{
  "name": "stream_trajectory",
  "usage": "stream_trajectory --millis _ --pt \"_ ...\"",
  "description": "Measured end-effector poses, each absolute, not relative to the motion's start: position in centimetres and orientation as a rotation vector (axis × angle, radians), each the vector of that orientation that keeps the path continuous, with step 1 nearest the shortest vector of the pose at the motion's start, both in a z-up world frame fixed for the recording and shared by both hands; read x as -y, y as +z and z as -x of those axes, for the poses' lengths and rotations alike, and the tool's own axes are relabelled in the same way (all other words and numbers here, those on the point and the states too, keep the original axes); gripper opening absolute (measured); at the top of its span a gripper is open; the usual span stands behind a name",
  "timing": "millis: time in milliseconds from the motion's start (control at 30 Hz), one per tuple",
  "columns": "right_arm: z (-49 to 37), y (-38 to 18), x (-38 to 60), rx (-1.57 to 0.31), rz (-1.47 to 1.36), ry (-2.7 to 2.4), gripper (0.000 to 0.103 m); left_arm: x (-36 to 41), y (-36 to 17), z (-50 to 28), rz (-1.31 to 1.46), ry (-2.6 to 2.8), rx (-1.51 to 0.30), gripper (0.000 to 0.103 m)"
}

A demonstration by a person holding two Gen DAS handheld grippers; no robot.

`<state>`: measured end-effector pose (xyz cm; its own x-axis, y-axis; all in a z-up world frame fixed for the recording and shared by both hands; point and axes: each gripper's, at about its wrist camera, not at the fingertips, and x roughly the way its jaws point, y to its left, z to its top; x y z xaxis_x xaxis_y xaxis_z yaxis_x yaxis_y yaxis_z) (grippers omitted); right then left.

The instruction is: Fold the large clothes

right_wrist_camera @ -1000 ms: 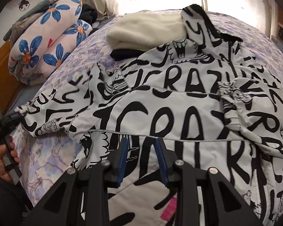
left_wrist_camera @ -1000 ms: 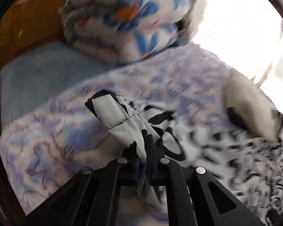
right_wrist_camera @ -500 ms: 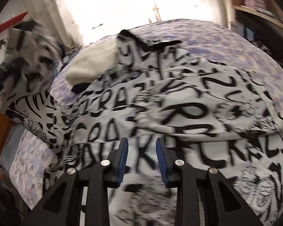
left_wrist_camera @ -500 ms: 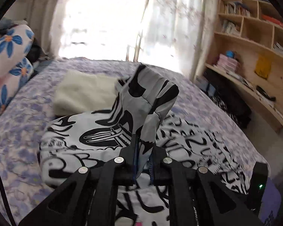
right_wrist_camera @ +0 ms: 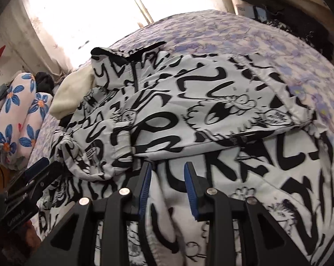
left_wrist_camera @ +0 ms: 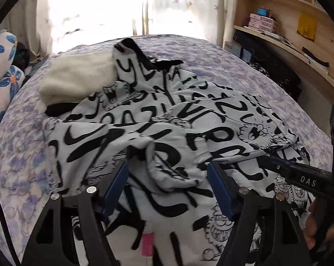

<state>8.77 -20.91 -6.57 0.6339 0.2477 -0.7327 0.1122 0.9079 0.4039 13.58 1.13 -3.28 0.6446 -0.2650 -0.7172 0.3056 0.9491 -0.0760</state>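
Where a second ago our left hand-held gripper [left_wrist_camera: 167, 179] was pinched shut on a sleeve of the black-and-white lettered jacket [left_wrist_camera: 158, 119] out at the bed's left side, its jaws are now opening, with the sleeve cuff [left_wrist_camera: 173, 168] lying loose between them, crossed over the jacket's front. At far left the floral quilt [left_wrist_camera: 0, 71] sits by the cream blanket [left_wrist_camera: 78, 79], which the jacket collar overlaps. The jacket itself lies spread on the purple-patterned bed [left_wrist_camera: 222, 57]. Our right hand-held gripper [right_wrist_camera: 168, 186] hovers over the jacket's lower part, jaws narrowly apart as before, nothing pinched between them. Wooden shelves [left_wrist_camera: 300, 22] stand at the right.
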Motion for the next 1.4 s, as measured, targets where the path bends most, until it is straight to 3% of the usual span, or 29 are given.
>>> stream_trajectory --millis 200,667,700,800,1033,1133,1200,1300,1400 --pt "-11.9 -6.2 18.1 -0.927 -0.471 0.227 0.038 -5.4 -4.4 -13.0 -0.019 -0.218 -0.852 0.076" --pt "-20.4 -11.1 13.4 -1.087 -0.358 0.297 0.039 -15.3 -10.9 -14.1 0.110 0.054 -0.995 0.076" --pt "-20.5 -10.8 12.9 -1.084 -0.342 0.319 0.035 -15.3 -11.0 -14.1 0.105 0.057 -0.995 0.076" --pt "-20.0 -7.9 12.0 -1.008 -0.261 0.362 0.009 -14.8 -10.8 -14.2 0.081 0.059 -0.983 0.076" --pt "-18.0 2.3 16.0 -0.659 -0.138 0.208 0.008 -14.6 -10.7 -14.2 0.099 0.040 -0.980 0.076" --pt "-19.9 0.5 18.3 -0.753 -0.166 0.124 0.014 -14.3 -10.5 -14.0 0.095 0.027 -0.972 0.076" --pt "-21.4 -3.0 18.6 -0.881 -0.082 -0.001 0.037 -13.9 -10.5 -14.0 0.071 0.027 -0.979 0.076" --pt "-21.6 -7.5 19.9 -1.019 -0.105 -0.040 0.039 -13.8 -10.2 -14.0 0.084 0.002 -0.995 0.076" --pt "-19.9 -8.6 22.1 -1.023 -0.257 0.041 0.039 -14.3 -9.3 -13.9 0.130 -0.040 -0.988 0.076"
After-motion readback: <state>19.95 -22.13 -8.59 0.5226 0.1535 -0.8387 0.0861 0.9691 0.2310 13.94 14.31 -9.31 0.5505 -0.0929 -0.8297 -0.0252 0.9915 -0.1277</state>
